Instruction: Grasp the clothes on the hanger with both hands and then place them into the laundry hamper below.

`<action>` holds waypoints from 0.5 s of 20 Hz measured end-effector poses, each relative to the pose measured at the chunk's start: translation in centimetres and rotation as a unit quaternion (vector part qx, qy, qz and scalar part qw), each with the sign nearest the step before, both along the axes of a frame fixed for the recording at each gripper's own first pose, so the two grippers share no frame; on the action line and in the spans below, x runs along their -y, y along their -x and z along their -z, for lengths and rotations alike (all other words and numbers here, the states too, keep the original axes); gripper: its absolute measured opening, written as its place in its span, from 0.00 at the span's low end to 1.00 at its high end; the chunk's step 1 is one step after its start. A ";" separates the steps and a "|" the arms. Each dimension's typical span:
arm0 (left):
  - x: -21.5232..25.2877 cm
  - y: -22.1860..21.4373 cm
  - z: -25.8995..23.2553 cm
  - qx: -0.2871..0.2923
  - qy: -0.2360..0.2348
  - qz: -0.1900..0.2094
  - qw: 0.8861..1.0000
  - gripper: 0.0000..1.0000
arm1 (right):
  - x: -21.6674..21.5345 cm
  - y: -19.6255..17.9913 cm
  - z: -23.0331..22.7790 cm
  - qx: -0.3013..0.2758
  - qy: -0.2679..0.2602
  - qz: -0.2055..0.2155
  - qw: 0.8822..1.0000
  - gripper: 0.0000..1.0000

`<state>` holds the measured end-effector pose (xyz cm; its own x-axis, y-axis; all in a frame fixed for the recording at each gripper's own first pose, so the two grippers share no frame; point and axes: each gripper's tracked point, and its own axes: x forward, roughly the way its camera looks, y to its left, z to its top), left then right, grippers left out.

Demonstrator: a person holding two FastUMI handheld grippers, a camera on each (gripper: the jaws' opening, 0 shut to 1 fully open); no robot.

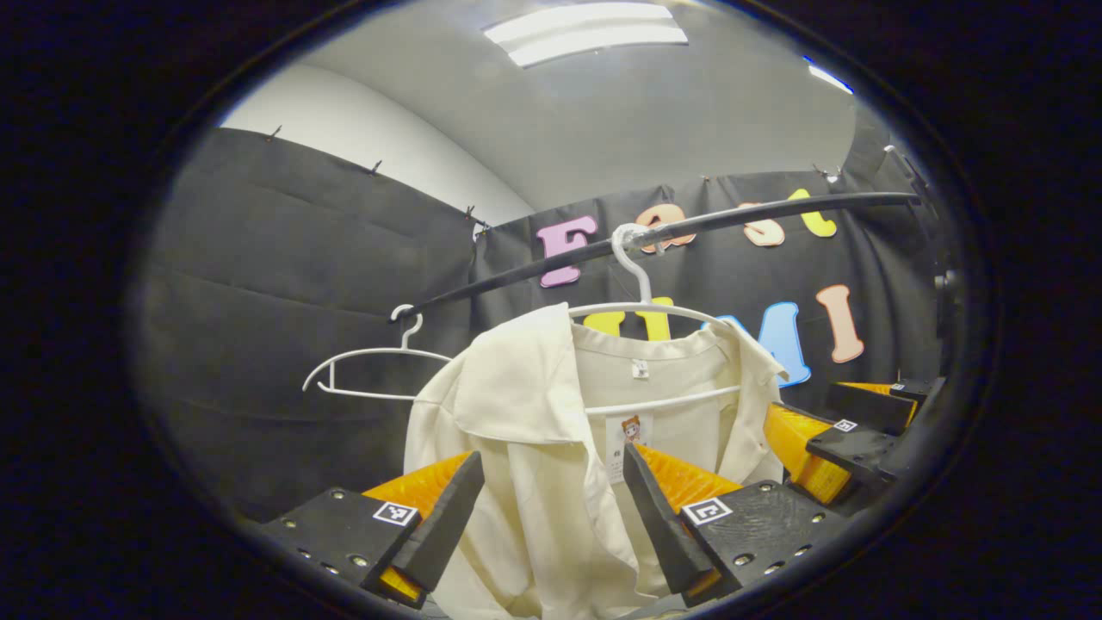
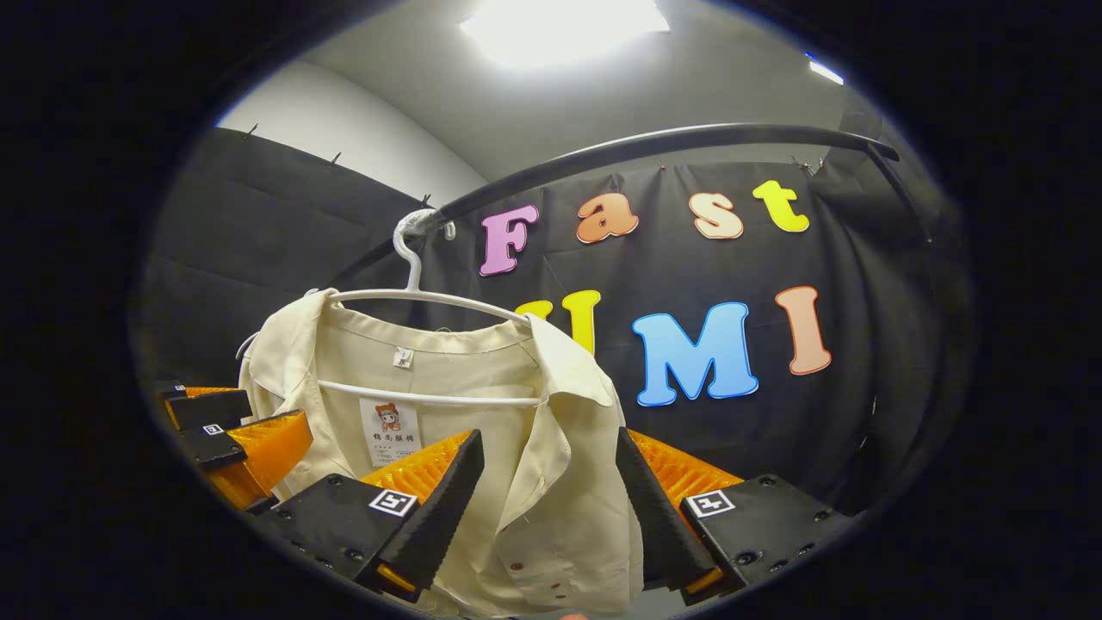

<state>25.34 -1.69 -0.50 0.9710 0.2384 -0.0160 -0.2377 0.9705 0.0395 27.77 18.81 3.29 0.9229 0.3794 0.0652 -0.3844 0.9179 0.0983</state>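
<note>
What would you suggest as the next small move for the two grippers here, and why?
Probably close both sets of jaws. The left gripper and right gripper are open, each with a front panel of the cream shirt hanging between its fingers, and the shirt is still on its white hanger.

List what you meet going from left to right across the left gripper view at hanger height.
Empty white hanger → cream shirt on its own hanger → the right gripper at the far right edge.
</note>
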 end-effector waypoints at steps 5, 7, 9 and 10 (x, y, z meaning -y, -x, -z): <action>0.3 -2.8 1.0 -0.009 -0.010 -0.014 1.000 0.95 | -1.3 -3.0 1.5 -0.016 -0.007 -0.009 1.000 0.97; 0.3 -3.9 1.8 -0.016 -0.008 -0.024 1.000 0.95 | -1.7 -4.3 2.0 -0.024 -0.010 -0.008 1.000 0.98; 0.1 -4.7 2.3 -0.021 -0.009 -0.039 0.999 0.95 | -1.8 -5.6 2.5 -0.033 -0.016 -0.005 0.999 0.97; 0.0 -5.0 2.7 -0.023 -0.010 -0.045 0.999 0.94 | -2.0 -6.1 2.8 -0.037 -0.019 -0.003 0.999 0.98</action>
<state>30.33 -1.66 -3.15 0.9440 0.3256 -0.0538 -0.3215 0.9442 0.0720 33.87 20.80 0.53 0.9238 0.3826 0.0120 -0.3794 0.9110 0.1614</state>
